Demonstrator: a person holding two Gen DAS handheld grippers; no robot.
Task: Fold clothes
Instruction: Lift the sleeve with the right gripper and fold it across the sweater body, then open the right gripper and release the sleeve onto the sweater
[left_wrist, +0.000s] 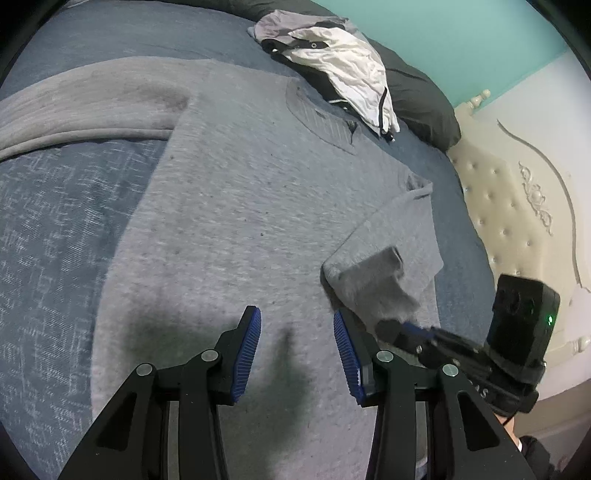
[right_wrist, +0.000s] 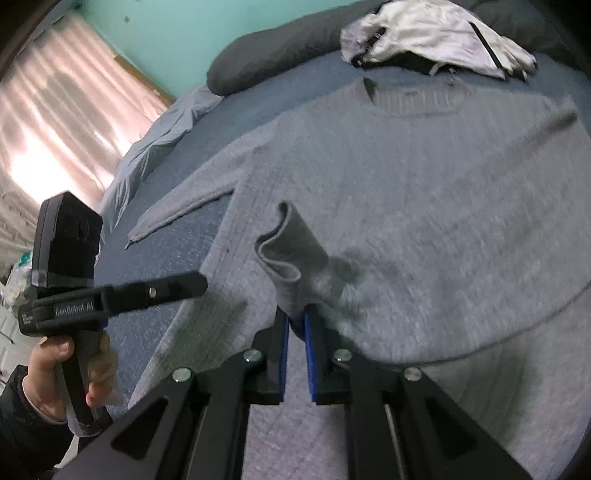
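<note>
A grey sweater (left_wrist: 229, 206) (right_wrist: 424, 192) lies flat, neck away from me, on a blue bed cover (left_wrist: 55, 229) (right_wrist: 192, 258). My left gripper (left_wrist: 295, 325) hovers open over the sweater's lower body with nothing between its blue pads (left_wrist: 247, 354). My right gripper (right_wrist: 295, 321) is shut on the cuff of the right sleeve (right_wrist: 291, 247), which stands up curled above the jaws. In the left wrist view that gripper (left_wrist: 395, 326) holds the sleeve (left_wrist: 384, 280) folded inward over the sweater's right edge. The other sleeve (left_wrist: 85, 107) (right_wrist: 177, 210) lies stretched out sideways.
A crumpled pile of white, grey and black clothes (left_wrist: 343, 62) (right_wrist: 436, 33) lies beyond the collar, against a dark pillow (left_wrist: 421, 99) (right_wrist: 266, 59). A cream tufted headboard (left_wrist: 517, 221) borders the bed. A hand (right_wrist: 55, 369) holds the left gripper (right_wrist: 192, 286). Pink curtains (right_wrist: 62, 110) hang at the left.
</note>
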